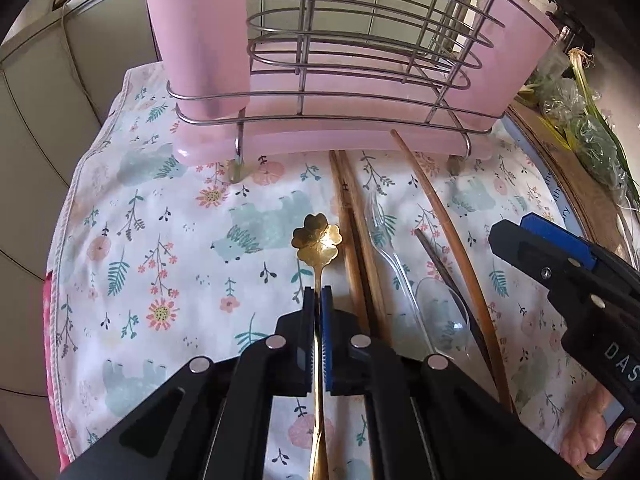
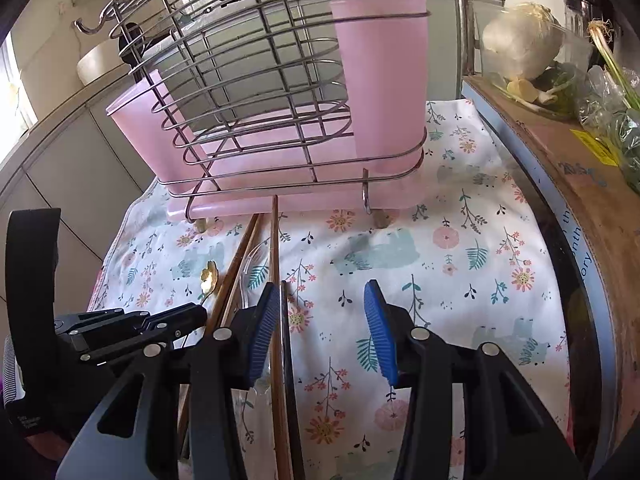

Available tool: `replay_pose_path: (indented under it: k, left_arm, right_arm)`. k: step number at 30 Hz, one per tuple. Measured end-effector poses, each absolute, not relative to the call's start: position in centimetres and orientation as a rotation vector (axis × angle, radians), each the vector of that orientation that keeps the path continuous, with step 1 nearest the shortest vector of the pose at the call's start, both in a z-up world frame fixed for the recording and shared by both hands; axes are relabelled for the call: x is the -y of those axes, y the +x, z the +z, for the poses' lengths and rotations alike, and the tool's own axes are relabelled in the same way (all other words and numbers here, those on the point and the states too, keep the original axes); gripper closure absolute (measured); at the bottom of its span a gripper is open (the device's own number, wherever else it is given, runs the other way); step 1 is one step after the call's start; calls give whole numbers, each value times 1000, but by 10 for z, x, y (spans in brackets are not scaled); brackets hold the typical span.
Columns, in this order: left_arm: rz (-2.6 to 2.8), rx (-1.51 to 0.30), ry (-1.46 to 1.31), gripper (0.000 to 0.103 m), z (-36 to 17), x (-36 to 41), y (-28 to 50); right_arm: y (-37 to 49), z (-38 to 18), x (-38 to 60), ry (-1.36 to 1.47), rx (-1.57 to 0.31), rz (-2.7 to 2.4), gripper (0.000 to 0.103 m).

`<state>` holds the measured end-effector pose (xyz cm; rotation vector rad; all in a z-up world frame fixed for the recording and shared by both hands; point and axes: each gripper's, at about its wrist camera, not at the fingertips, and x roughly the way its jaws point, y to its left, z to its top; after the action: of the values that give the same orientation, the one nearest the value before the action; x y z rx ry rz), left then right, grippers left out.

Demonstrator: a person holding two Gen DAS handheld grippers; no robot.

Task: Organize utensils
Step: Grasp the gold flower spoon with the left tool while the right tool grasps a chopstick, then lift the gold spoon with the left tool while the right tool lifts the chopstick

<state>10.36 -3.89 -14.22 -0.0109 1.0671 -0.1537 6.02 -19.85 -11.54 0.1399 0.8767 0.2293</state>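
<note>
Left wrist view: the left tongs [image 1: 319, 294] are clenched on the gold spoon [image 1: 317, 240], which lies on the floral cloth [image 1: 168, 240] near the pink utensil rack [image 1: 320, 80]; "DAS" reads on the right tongs [image 1: 516, 236].

Right wrist view: the right tongs [image 2: 322, 328] stand released over a brown chopstick [image 2: 275, 240]; only here a cardboard box [image 2: 580, 184] shows partial blue lettering, unreadable.
</note>
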Motion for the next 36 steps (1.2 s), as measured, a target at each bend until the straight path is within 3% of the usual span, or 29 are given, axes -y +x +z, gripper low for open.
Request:
replay_pose_path:
  k: [18,21,22,36]
  left_arm:
    - [-114,-1091,-65,100,-148,12,114]
    - [-119,-1091,-61,100,-149,12,115]
    - [-121,-1092,-61,100,-150,13,115]
    - [-157,-1125,-63,99,-151,14,128]
  right_arm:
    - [111,-127,160,70,-986,236,59]
    - [116,-133,157,62,-1011,234,91]
    - [116,-134,157,66,-1018,235,96]
    - [82,-111,198,178,-950,225,97]
